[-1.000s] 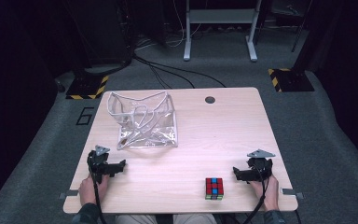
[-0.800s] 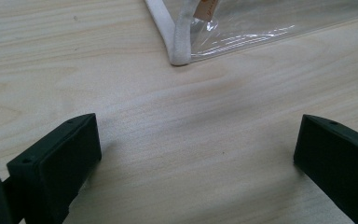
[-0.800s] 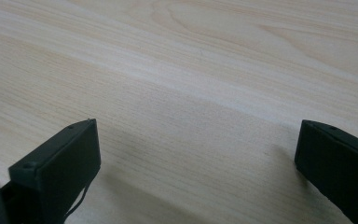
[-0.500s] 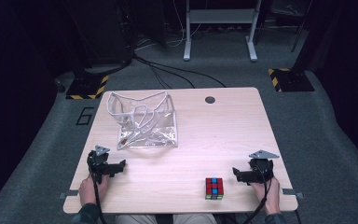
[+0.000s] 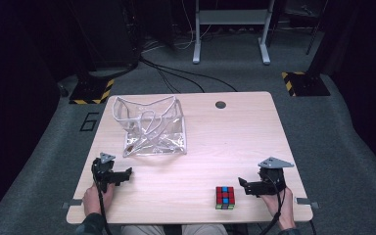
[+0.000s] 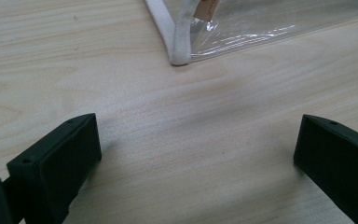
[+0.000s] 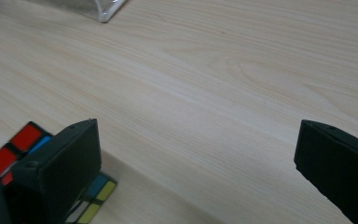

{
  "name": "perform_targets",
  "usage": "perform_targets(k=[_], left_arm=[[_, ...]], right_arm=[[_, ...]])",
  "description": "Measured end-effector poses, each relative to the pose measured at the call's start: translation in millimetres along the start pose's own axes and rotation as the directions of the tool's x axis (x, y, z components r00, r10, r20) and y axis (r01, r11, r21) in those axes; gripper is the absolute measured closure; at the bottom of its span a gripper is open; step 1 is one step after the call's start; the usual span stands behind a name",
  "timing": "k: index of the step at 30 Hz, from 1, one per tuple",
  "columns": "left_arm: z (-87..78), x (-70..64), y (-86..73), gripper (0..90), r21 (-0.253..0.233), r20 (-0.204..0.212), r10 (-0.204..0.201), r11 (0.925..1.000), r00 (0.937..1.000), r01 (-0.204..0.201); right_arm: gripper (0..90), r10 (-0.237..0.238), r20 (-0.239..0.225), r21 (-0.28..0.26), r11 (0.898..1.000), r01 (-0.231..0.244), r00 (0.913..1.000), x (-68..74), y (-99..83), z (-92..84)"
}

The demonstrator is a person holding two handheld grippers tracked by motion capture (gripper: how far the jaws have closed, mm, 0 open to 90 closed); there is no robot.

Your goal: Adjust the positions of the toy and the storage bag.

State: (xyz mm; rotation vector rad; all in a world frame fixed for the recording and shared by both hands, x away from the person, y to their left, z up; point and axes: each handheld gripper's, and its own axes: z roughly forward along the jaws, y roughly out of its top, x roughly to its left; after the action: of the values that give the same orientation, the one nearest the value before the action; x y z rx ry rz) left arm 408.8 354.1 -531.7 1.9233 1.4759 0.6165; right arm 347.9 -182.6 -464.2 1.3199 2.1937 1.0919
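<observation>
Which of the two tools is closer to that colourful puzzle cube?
The right tool: it sits just beside the cube, apart from it. The left tool lies far across the table, near the clear bag.

grippers [image 5: 120, 176]: 2 (one per hand) | puzzle cube [image 5: 225, 197]: 1 | clear bag [image 5: 152, 126]: 1 | table [image 5: 235, 137]: 1

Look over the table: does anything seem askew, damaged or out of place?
The clear bag slumps, its sides crumpled and folded inward. The puzzle cube sits square on the table; nothing is spilled or broken.
</observation>
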Motion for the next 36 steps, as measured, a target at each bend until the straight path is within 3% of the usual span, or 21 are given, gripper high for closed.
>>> perform_targets(k=[7,11,17,18,26,36], left_arm=[[-0.4,0.6,0.1,0.4,0.006,0.001,0.008,0.9999,1.0,-0.008],[-0.4,0.5,0.1,0.4,0.006,0.001,0.008,1.0,1.0,-0.008],[-0.3,0.5,0.1,0.4,0.006,0.001,0.008,1.0,1.0,-0.008],[-0.3,0.5,0.2,0.4,0.006,0.001,0.008,1.0,1.0,-0.008],[-0.3,0.5,0.2,0.4,0.006,0.001,0.008,0.9999,1.0,-0.008],[-0.3,0.5,0.2,0.4,0.006,0.001,0.008,1.0,1.0,-0.008]], right_arm=[[0.0,-0.052,-0.08,0.014,0.999,0.053,0.9955,27.4,3.0,-0.2],[0.0,-0.061,-0.104,0.015,0.998,0.063,0.9927,35.4,2.6,2.0],[0.2,-0.092,-0.155,0.037,0.994,0.099,0.9836,51.1,-0.1,7.2],[0.3,-0.113,-0.168,0.046,0.991,0.123,0.9792,56.6,-1.0,9.0],[1.1,-0.152,-0.21,0.091,0.981,0.174,0.9659,70.9,-8.5,20.2],[2.1,-0.183,-0.234,0.12,0.969,0.215,0.955,75.1,-15.5,29.4]])
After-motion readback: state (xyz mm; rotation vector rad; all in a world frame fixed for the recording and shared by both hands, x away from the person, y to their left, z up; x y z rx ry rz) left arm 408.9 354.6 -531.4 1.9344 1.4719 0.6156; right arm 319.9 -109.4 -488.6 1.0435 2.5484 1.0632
